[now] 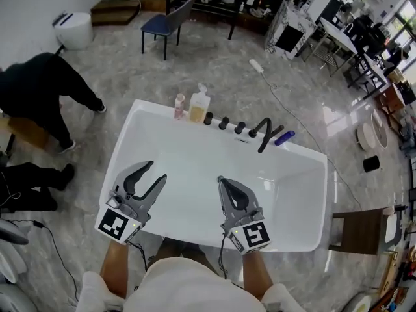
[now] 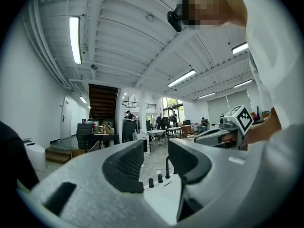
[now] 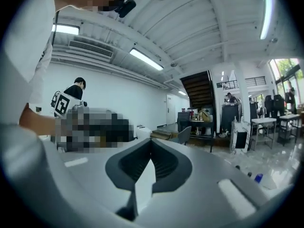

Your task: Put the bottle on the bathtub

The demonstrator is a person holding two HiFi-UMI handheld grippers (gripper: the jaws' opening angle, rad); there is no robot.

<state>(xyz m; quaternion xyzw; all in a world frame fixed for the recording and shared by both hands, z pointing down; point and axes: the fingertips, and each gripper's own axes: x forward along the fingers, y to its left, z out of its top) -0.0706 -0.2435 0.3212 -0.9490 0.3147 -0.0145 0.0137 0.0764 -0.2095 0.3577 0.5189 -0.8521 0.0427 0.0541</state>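
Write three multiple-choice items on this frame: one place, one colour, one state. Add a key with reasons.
1. Where does the pump bottle stand?
A. on the bathtub far rim, left of the black knobs
B. inside the tub
C. on the floor

2. What colour is the smaller bottle beside it?
A. blue
B. pink
C. green

3. Which gripper has its jaws apart?
A. left gripper only
B. right gripper only
C. both

Key: 1 A, it stands upright on the rim next to the knobs. 2 B, its body is pink, while the pump bottle is yellowish. 3 A, the left's jaws gape on nothing, and the right's tips meet with nothing between them.
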